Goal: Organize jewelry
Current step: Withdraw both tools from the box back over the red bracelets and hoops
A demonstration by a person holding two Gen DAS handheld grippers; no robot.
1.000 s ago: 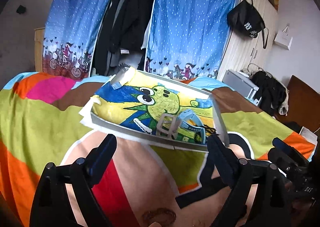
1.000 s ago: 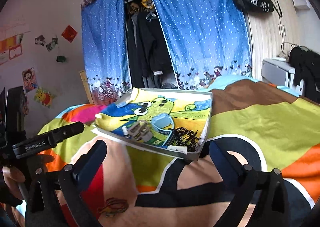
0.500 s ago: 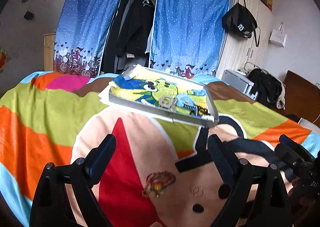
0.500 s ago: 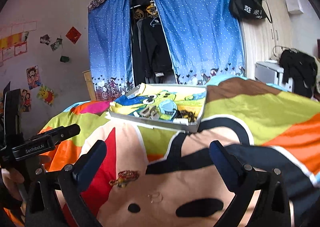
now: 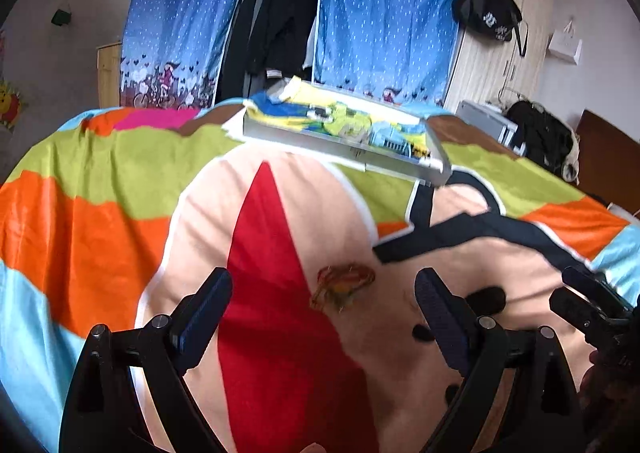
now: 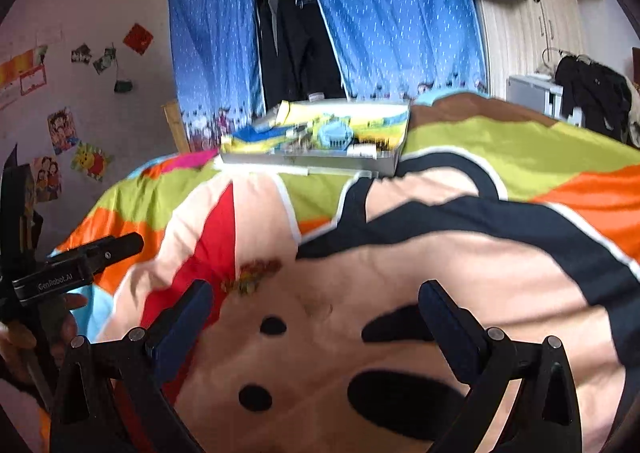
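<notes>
A shallow grey tray (image 5: 400, 167) lined with a cartoon dinosaur cloth sits far back on the bed, also seen in the right wrist view as the tray (image 6: 320, 163). It holds a light blue piece (image 6: 332, 133) and some dark beads, blurred. A red and gold bracelet (image 5: 344, 287) lies loose on the blanket, close ahead of my left gripper (image 5: 324, 277), which is open and empty. From the right wrist the bracelet (image 6: 256, 275) is ahead and to the left of my right gripper (image 6: 316, 287), also open and empty. A faint clear ring (image 6: 320, 309) lies between the right gripper's fingers.
A bright cartoon blanket (image 5: 100, 221) covers the whole bed. Behind the bed hang blue curtains (image 5: 384, 17) around dark clothes. A wooden wardrobe (image 5: 492, 65) with a black bag stands at the back right. A hand (image 6: 56, 321) holds the left tool at the left edge.
Both grippers have drawn back from the tray toward the near side of the bed. The tray now looks smaller and farther away, and the loose bracelet lies close in front of them.
</notes>
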